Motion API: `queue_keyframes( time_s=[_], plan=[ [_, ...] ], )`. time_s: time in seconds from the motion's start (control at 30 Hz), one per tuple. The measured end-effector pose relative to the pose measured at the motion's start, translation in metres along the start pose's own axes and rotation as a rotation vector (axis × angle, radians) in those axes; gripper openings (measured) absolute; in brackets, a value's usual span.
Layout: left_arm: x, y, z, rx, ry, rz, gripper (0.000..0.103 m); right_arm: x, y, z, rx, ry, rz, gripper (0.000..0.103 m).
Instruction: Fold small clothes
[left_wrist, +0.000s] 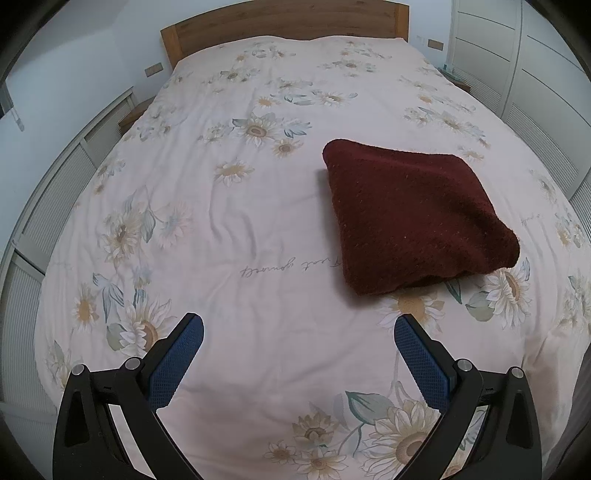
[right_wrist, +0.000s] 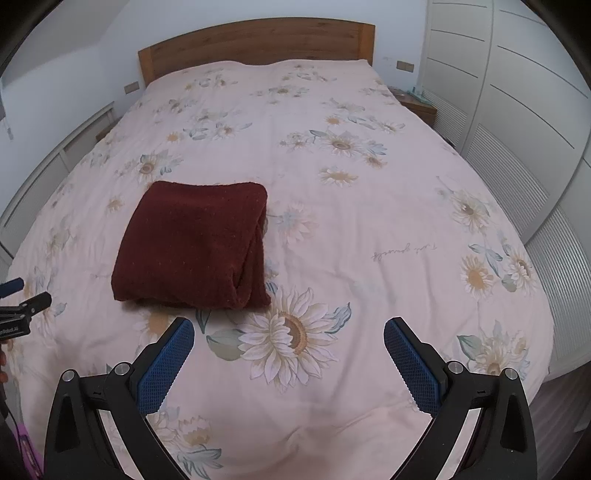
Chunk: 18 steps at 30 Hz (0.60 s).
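**Knit is folded and parked on the bed, both tongs empty**

Dark red knit garment (left_wrist: 417, 218) lies as a squarish bundle on the floral bedspread (left_wrist: 258, 221), toward the near edge, between the two camera views: right of centre in the left wrist view, left of centre in the right. Looks like the fold is done, or near it.

Left gripper (left_wrist: 299, 326) is spread wide, nothing between the blue pads. Right gripper (right_wrist: 289, 330), same. Both hang above the bedspread just short of the bundle, not touching it. Probably backed off to check the result.

Material: thick, fuzzy, loose-weave knit with pale flecks. Rounded folded edges; layered opening faces the right gripper. Soft, likely to spring open a little. Bedspread is thin and lightly wrinkled. Wooden headboard (right_wrist: 255, 44) at the far end.
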<state>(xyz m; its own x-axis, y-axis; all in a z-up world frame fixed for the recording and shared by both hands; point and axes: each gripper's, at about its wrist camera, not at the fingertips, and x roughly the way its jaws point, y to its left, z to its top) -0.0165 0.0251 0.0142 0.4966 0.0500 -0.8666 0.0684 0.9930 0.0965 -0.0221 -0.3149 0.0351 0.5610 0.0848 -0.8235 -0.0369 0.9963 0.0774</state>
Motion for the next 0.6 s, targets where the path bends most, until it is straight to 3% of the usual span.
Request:
queue_keyframes(
  time_s=[0.6],
  plan=[
    [0.001,0.0016,-0.0014,0.005,0.002,-0.008,0.102,0.0038,0.0011,-0.0026,-0.012,0.012,0.004,0.102]
  ],
)
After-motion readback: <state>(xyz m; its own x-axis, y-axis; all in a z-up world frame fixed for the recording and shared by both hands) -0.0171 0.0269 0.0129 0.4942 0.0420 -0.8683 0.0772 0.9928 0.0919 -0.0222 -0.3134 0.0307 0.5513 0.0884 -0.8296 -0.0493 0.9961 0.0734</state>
